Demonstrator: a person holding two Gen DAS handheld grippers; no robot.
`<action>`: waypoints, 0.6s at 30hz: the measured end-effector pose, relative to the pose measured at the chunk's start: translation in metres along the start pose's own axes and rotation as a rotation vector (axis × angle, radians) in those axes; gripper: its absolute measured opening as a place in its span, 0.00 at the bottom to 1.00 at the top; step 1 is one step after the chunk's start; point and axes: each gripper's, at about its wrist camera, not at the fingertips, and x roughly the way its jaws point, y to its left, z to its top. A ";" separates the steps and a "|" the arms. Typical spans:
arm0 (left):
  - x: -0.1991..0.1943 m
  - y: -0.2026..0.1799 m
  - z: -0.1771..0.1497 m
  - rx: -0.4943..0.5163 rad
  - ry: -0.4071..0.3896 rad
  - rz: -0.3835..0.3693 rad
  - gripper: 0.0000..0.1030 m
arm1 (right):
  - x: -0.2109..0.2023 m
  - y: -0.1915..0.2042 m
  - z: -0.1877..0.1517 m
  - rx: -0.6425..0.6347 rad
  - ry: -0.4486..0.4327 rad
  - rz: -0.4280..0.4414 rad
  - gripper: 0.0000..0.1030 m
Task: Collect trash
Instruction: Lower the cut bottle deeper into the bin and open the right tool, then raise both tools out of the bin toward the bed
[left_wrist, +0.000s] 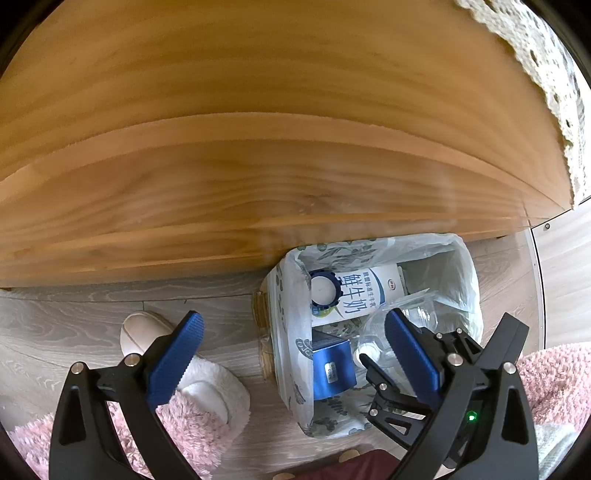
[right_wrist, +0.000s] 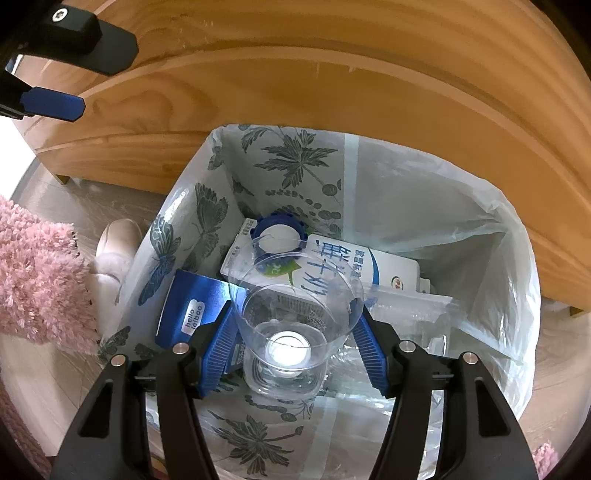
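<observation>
A clear plastic bottle (right_wrist: 291, 325) sits between the blue pads of my right gripper (right_wrist: 295, 345), which is shut on it, cap end toward the camera. It hangs just above the mouth of a trash bin (right_wrist: 509, 221) lined with a leaf-print bag. Inside lie a white and blue milk carton (right_wrist: 369, 266), a blue box (right_wrist: 192, 295) and a blue ring-shaped cap (right_wrist: 279, 236). My left gripper (left_wrist: 291, 321) is open and empty, higher up, over the bin's left side. The left wrist view shows the bottle (left_wrist: 373, 343) beside that gripper's right pad.
A wooden cabinet (right_wrist: 295, 74) stands right behind the bin. A person's pale slipper (left_wrist: 147, 332) and pink fluffy clothing (right_wrist: 37, 277) are on the grey wood floor (left_wrist: 74, 325) to the left of the bin. A lace cloth (left_wrist: 546, 74) hangs at the cabinet's right end.
</observation>
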 end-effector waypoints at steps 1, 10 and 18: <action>0.000 0.000 0.000 0.000 0.000 -0.001 0.93 | 0.000 -0.001 0.000 0.004 0.007 0.003 0.60; -0.001 -0.003 0.000 0.003 0.002 -0.015 0.93 | -0.003 -0.008 -0.007 0.038 0.075 0.022 0.67; -0.007 -0.005 0.000 0.005 -0.011 -0.025 0.93 | -0.027 -0.020 -0.006 0.105 0.074 0.031 0.83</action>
